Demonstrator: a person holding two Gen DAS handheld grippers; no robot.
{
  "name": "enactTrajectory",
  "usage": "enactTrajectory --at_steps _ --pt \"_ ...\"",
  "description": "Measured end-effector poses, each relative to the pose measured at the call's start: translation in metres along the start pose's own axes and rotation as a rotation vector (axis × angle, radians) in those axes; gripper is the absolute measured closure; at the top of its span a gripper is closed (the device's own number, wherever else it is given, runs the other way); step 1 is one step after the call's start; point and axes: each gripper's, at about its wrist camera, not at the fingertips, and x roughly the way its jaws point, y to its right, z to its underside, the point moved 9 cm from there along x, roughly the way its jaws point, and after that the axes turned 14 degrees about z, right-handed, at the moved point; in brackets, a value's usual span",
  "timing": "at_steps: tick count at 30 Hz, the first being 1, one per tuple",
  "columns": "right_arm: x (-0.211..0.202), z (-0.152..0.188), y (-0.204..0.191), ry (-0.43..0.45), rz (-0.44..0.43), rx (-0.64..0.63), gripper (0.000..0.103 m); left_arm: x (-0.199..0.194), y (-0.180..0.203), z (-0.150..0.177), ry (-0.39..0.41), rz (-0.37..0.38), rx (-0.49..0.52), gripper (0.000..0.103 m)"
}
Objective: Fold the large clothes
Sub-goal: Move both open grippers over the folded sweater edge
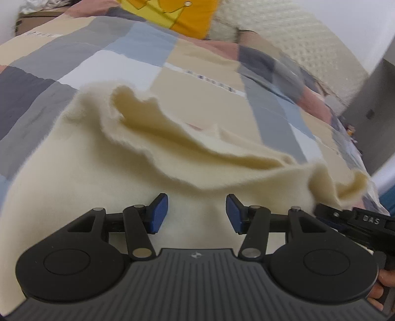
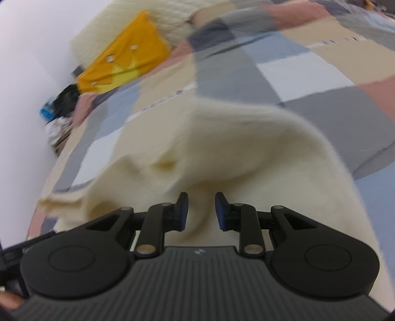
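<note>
Left gripper (image 1: 197, 213) jaws half open, empty; right gripper (image 2: 201, 211) jaws narrower over cream garment (image 2: 222, 138) (grip unclear).

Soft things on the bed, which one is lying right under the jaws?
The cream fleece garment, rumpled on the patchwork bedspread. The orange cushion and white knitted one sit far back.

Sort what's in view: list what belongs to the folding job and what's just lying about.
For the job:
cream fleece garment
left gripper
right gripper
patchwork bedspread, the work surface

Lying about:
yellow crown-print cloth
cream knitted blanket
</note>
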Motion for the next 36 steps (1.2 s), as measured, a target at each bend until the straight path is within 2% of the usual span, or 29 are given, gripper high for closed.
enactTrajectory --at_steps 2,4,7,10,14,17,21,27,36 --pt "0.012 -0.003 0.014 -0.012 0.015 0.056 0.076 0.005 -0.008 -0.007 0.012 -0.010 -0.002 0.045" --pt "0.021 -0.005 0.027 -0.015 0.034 0.088 0.086 0.008 -0.015 -0.014 0.031 -0.025 0.008 0.045" --pt "0.030 -0.015 0.036 -0.019 0.023 0.128 0.087 0.007 -0.025 -0.025 0.061 -0.063 0.031 0.045" --pt "0.033 -0.029 0.033 0.042 0.042 0.077 0.087 0.002 -0.040 -0.040 0.108 -0.123 0.061 0.045" --pt "0.039 -0.037 0.029 0.095 0.070 0.002 0.087 0.005 -0.060 -0.055 0.128 -0.136 0.049 0.046" --pt "0.040 -0.045 0.030 0.153 0.144 -0.036 0.087 0.012 -0.062 -0.062 0.141 -0.155 0.077 0.045" --pt "0.047 -0.048 0.035 0.185 0.201 -0.063 0.087 0.012 -0.060 -0.068 0.174 -0.149 0.096 0.045" --pt "0.057 -0.046 0.039 0.148 0.202 -0.051 0.087 0.012 -0.072 -0.067 0.167 -0.128 0.030 0.045" --pt "0.036 -0.046 0.029 0.172 0.200 -0.075 0.082 -0.004 -0.051 -0.059 0.129 -0.125 0.080 0.044"
